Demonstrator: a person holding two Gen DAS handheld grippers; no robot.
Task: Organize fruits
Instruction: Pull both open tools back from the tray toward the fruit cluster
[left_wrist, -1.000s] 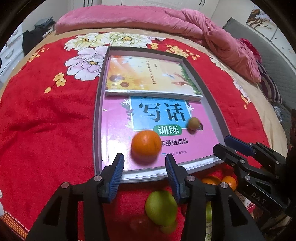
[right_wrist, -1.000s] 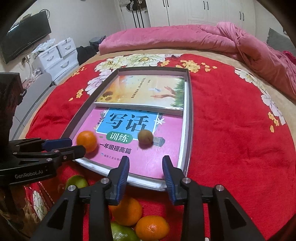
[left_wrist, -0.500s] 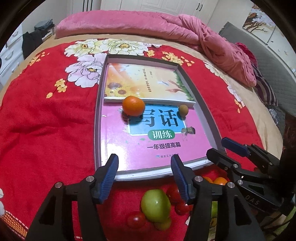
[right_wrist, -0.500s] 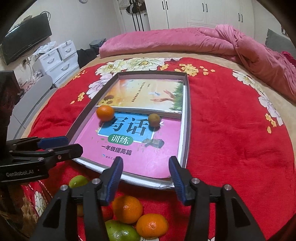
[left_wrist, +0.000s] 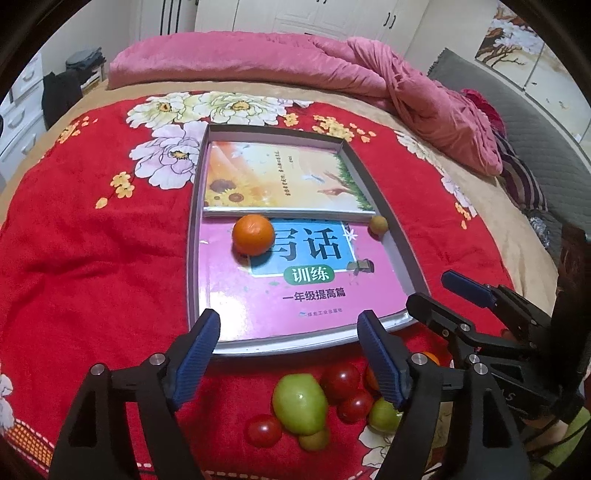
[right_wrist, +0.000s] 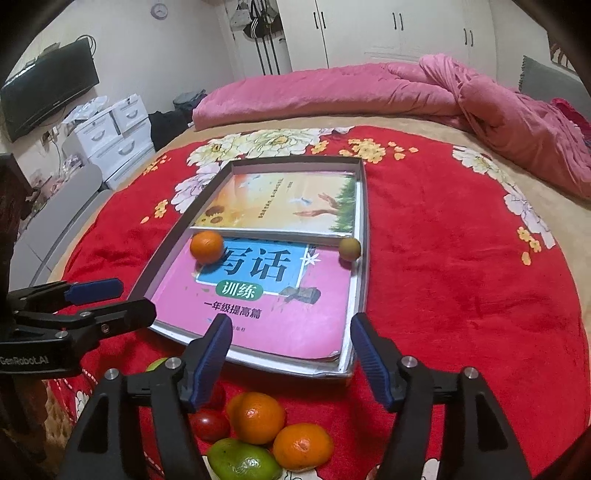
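A grey tray (left_wrist: 192, 266) (right_wrist: 364, 258) lies on the red bedspread with two books in it. An orange (left_wrist: 253, 235) (right_wrist: 207, 247) rests on the pink book against the sunflower book's edge. A small brown fruit (left_wrist: 378, 224) (right_wrist: 349, 247) sits near the tray's right wall. Loose fruit lies in front of the tray: a green apple (left_wrist: 300, 403), red tomatoes (left_wrist: 340, 381), two oranges (right_wrist: 256, 417) and a green fruit (right_wrist: 242, 461). My left gripper (left_wrist: 291, 350) and right gripper (right_wrist: 291, 354) are both open and empty above this pile.
A pink quilt (left_wrist: 258, 62) (right_wrist: 369, 88) is bunched along the far side of the bed. White drawers (right_wrist: 110, 136) and a TV (right_wrist: 48, 88) stand at the left. A grey headboard (left_wrist: 517, 122) runs along the right.
The orange has rolled from the tray's near edge up to the sunflower book. The small brown fruit has rolled to the tray's right wall. Both grippers have opened wider and drawn back.
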